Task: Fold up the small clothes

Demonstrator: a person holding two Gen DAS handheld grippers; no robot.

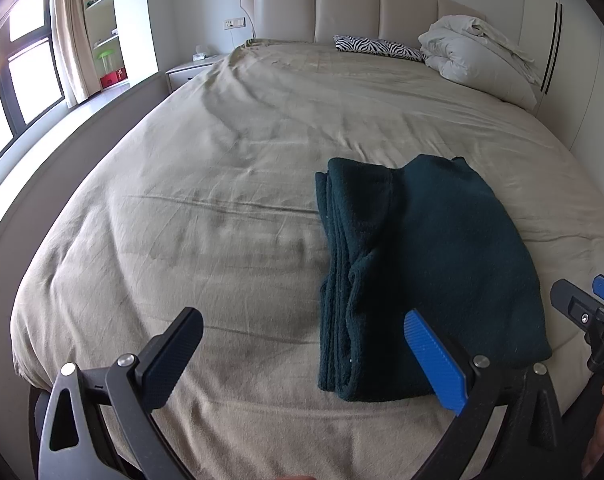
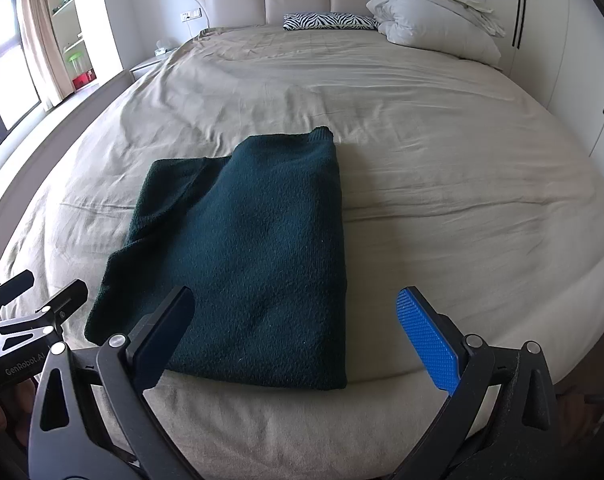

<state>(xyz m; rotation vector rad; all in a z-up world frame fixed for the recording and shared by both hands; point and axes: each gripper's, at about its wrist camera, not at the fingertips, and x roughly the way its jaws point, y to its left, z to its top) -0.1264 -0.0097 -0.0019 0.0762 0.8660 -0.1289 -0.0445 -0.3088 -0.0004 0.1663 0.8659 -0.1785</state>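
From the left wrist view, the left gripper [image 1: 306, 356] hangs over the beige bed sheet [image 1: 190, 208] with its jaws spread wide and holding nothing, and the folded dark green sweater [image 1: 418, 264] lies on the sheet near the foot of the bed, just to its right. From the right wrist view, the right gripper [image 2: 298, 338] hangs above the near edge of that same sweater [image 2: 254, 256], jaws likewise wide apart and empty, with a zebra-print pillow [image 2: 330, 21] and a bundled white duvet [image 2: 434, 16] far off by the headboard.

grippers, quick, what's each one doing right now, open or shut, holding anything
Left gripper: open, holding nothing, above the bed sheet beside the folded green sweater.
Right gripper: open, holding nothing, at the sweater's near edge.
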